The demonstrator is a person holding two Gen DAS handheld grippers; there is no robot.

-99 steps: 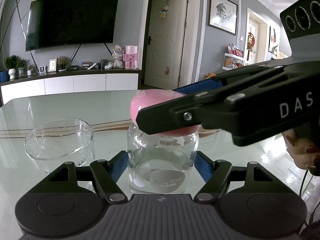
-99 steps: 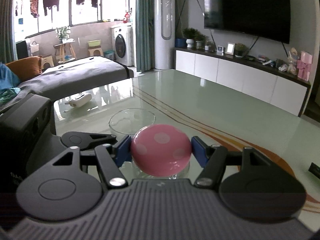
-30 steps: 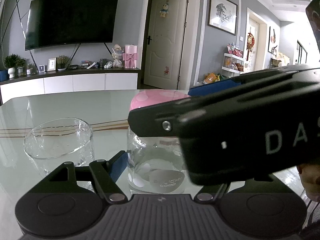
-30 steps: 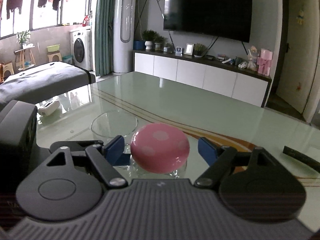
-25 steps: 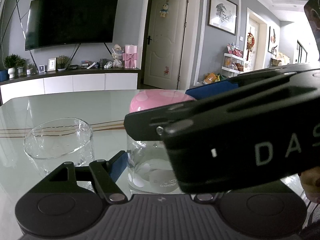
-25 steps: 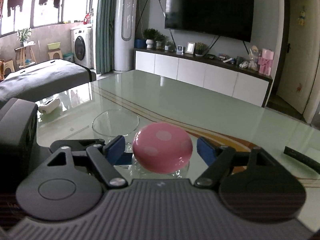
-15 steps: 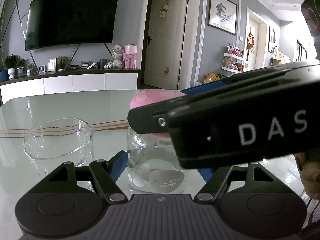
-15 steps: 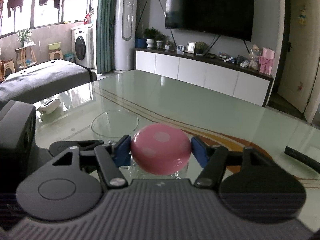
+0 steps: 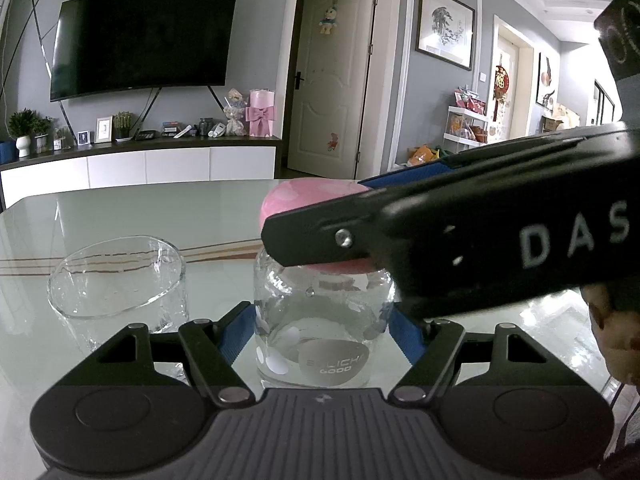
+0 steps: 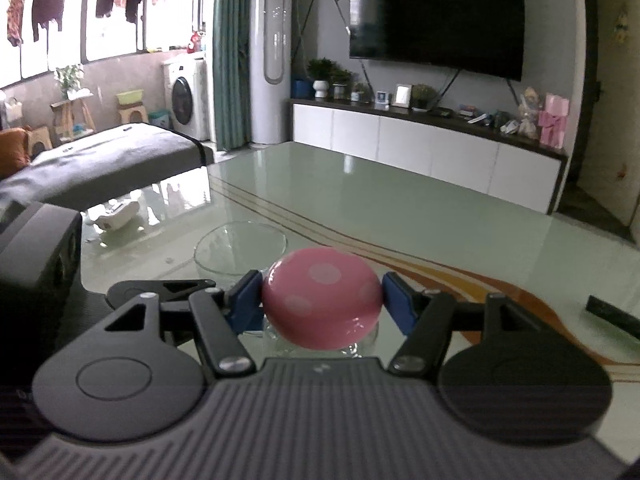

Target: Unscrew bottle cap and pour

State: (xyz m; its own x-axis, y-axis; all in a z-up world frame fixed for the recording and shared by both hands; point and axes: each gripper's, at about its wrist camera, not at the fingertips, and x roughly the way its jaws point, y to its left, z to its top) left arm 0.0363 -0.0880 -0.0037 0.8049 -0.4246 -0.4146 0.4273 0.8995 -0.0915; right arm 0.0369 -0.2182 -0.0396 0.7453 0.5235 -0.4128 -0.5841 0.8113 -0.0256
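Bottle (image 9: 322, 334): clear glass jar body with white dots and a grey oval label, upright on the tabletop (image 9: 120, 216), dead centre in the left wrist view. Looks to have a little clear liquid in it, can't confirm the level.

Tabletop: glossy pale-green glass, brown and orange curved stripes running across it. A dark bar-shaped item (image 10: 612, 314) lies at its right edge in the right wrist view; can't tell what it is.

Right gripper (image 10: 322, 300): comes in from the right across the left wrist view, above the bottle body. Its jaws went from apart to closed within the last second and are now clamped on the cap (image 10: 322, 298), blue pads (image 10: 248, 300) touching both sides.

Left gripper (image 9: 320, 330): jaws narrow, blue pads (image 9: 236, 334) against both sides of the bottle's lower body, holding it.

Glass (image 9: 118, 280): empty-looking clear tumbler, just beside the bottle on its left in the left wrist view, standing on the tabletop, not touching it. In the right wrist view its rim sits just behind the cap.

Cap: pink dome with paler dots, sitting on the bottle neck, level.

Hand (image 9: 612, 340): part of it visible low at the right edge of the left wrist view, under the right gripper's body.
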